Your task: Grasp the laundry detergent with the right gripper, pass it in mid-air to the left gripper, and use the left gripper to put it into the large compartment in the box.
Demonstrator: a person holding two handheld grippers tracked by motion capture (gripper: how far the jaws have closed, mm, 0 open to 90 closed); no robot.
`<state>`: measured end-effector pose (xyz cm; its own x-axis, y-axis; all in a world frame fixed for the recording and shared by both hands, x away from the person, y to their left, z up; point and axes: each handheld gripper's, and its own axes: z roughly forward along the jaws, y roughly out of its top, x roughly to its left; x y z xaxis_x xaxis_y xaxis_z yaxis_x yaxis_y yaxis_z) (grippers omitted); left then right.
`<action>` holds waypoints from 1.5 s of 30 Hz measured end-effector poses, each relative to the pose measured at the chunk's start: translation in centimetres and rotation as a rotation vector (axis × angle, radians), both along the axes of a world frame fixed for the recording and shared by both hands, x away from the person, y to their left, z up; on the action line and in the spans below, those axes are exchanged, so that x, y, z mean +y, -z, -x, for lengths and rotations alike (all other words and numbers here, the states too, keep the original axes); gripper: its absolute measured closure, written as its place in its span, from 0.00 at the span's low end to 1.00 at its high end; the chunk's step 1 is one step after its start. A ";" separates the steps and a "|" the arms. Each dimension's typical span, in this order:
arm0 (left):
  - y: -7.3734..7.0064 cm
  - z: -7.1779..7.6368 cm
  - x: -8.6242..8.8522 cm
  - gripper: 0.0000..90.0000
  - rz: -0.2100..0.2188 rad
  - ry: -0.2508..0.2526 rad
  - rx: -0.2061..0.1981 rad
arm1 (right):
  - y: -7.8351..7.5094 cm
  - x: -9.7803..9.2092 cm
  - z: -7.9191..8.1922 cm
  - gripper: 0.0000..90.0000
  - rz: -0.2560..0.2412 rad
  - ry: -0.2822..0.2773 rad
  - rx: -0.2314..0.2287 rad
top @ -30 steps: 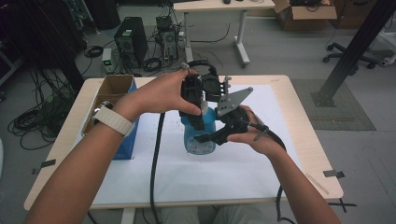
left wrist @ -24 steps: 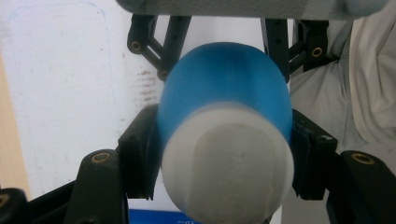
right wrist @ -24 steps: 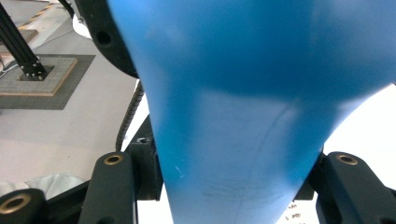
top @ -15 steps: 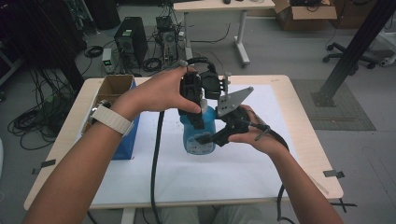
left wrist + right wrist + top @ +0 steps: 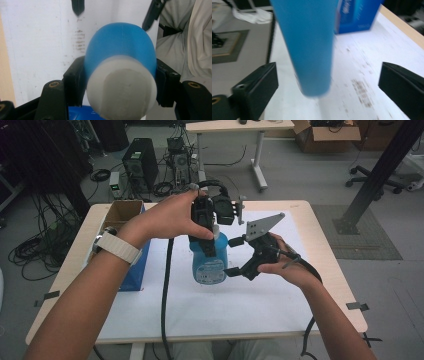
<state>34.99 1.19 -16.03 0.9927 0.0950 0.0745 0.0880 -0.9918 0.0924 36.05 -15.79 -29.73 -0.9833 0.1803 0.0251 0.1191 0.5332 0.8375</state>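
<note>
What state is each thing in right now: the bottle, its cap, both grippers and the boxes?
Blue bottle: upright, held near its top, hanging over the white sheet.
White cap: on the bottle.
Left gripper: shut on the bottle just below the cap.
Right gripper: open, fingers either side of the bottle's lower end, not touching.
Blue box: standing on the table, closed.
Cardboard box: open on top.

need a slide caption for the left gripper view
Left gripper clamped on the white-capped neck of a blue bottle, looking down onto the white table cover.
</note>
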 end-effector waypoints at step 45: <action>-10.3 -4.2 9.3 0.42 -0.074 -0.890 -0.020 | -0.8 -11.5 0.3 0.04 0.373 0.209 -0.043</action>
